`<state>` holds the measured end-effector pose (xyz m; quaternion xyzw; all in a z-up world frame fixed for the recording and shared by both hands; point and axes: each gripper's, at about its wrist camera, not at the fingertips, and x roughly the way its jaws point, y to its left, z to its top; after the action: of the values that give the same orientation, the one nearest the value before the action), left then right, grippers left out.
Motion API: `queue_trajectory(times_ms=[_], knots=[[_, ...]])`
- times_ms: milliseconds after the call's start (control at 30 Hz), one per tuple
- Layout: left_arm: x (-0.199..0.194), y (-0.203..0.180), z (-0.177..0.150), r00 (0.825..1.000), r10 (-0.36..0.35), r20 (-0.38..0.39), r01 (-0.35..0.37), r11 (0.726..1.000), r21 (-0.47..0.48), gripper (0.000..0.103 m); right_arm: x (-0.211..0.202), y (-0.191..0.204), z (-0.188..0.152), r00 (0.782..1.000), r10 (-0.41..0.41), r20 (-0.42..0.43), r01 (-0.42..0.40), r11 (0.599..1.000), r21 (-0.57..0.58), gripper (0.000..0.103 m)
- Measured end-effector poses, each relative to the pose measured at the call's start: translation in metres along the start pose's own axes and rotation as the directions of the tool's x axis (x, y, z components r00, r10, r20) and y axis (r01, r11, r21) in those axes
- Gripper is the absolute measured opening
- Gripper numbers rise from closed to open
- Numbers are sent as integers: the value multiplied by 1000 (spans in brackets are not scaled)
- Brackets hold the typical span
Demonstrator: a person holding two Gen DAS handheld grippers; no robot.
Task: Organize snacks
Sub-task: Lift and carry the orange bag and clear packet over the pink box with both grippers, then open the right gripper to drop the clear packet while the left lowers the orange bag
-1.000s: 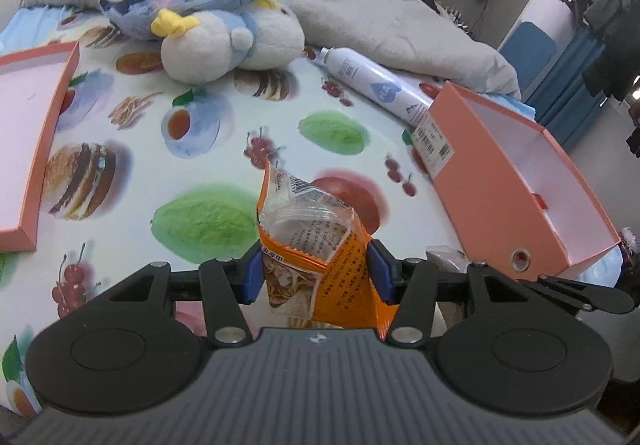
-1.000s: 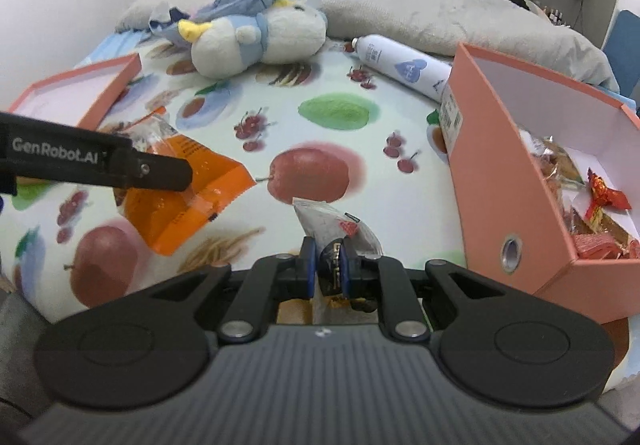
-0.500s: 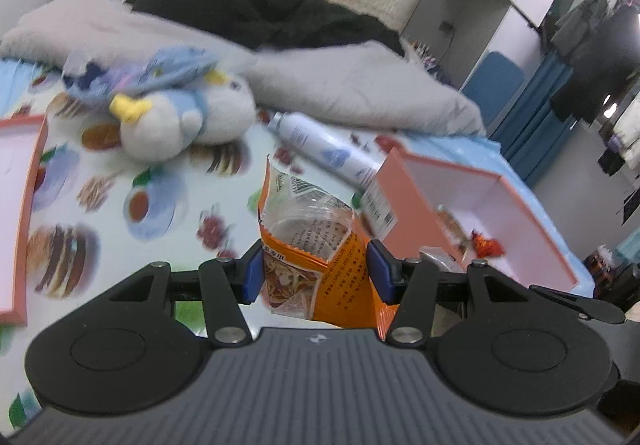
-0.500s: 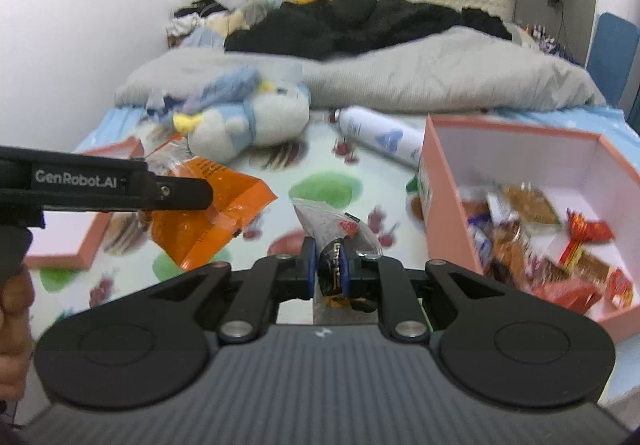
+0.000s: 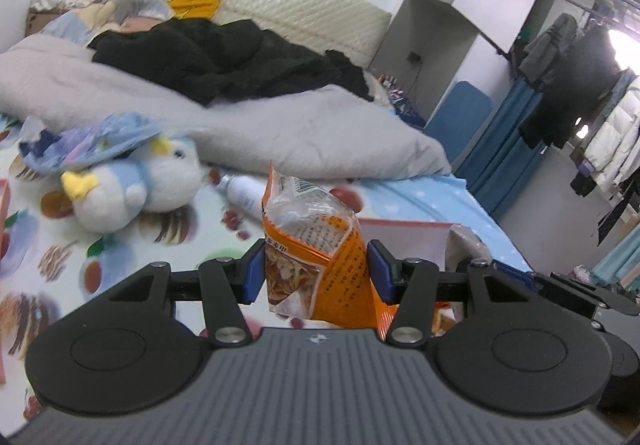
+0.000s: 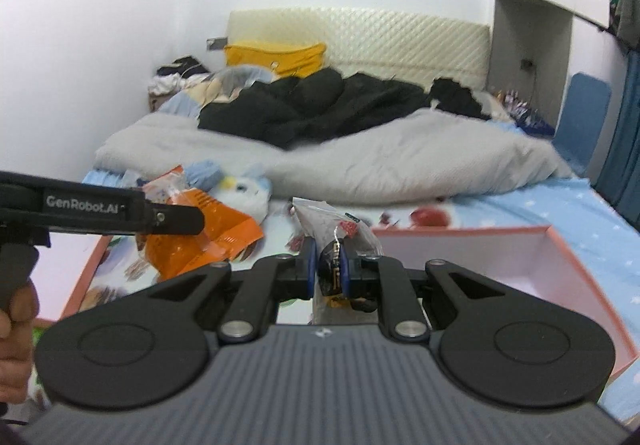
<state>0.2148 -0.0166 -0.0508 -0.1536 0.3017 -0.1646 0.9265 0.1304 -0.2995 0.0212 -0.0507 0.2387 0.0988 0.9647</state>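
My left gripper [image 5: 316, 275] is shut on an orange snack bag [image 5: 320, 245] and holds it up above the bed; the bag also shows in the right wrist view [image 6: 200, 233]. My right gripper [image 6: 329, 274] is shut on a small dark snack packet [image 6: 336, 241], held in the air above the pink box [image 6: 520, 265]. The box's far wall shows behind the orange bag in the left wrist view [image 5: 404, 233]. What lies in the box is hidden in both views.
A plush penguin [image 5: 132, 185] and a white spray can [image 5: 244, 197] lie on the fruit-print sheet. A pink lid [image 6: 72, 285] lies at the left. A grey duvet [image 6: 400, 161] and black clothes [image 6: 320, 105] cover the far bed.
Both grippers have lifted higher and tilted up with their snacks. The box has dropped low in both views, and the snacks inside it have gone out of sight.
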Motion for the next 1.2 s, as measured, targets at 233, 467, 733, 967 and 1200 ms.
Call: queue_trajectory(times_ms=[233, 467, 733, 967, 1200], knots=[[19, -40, 16, 999, -47, -1, 47, 998, 45, 59, -2, -32, 10, 999, -36, 34, 35, 999, 20, 15], [56, -81, 18, 996, -91, -23, 93, 993, 78, 59, 3, -72, 3, 996, -86, 29, 85, 995, 47, 15], [121, -116, 1, 989, -94, -118, 109, 986, 129, 51, 40, -126, -31, 989, -133, -65, 140, 984, 111, 15], [160, -116, -30, 981, -24, -190, 60, 981, 183, 51, 82, -166, -81, 969, -127, -213, 164, 972, 168, 15], [165, -86, -66, 958, 29, -287, 25, 983, 182, 70, 91, -173, -105, 960, -110, -256, 165, 966, 200, 15]])
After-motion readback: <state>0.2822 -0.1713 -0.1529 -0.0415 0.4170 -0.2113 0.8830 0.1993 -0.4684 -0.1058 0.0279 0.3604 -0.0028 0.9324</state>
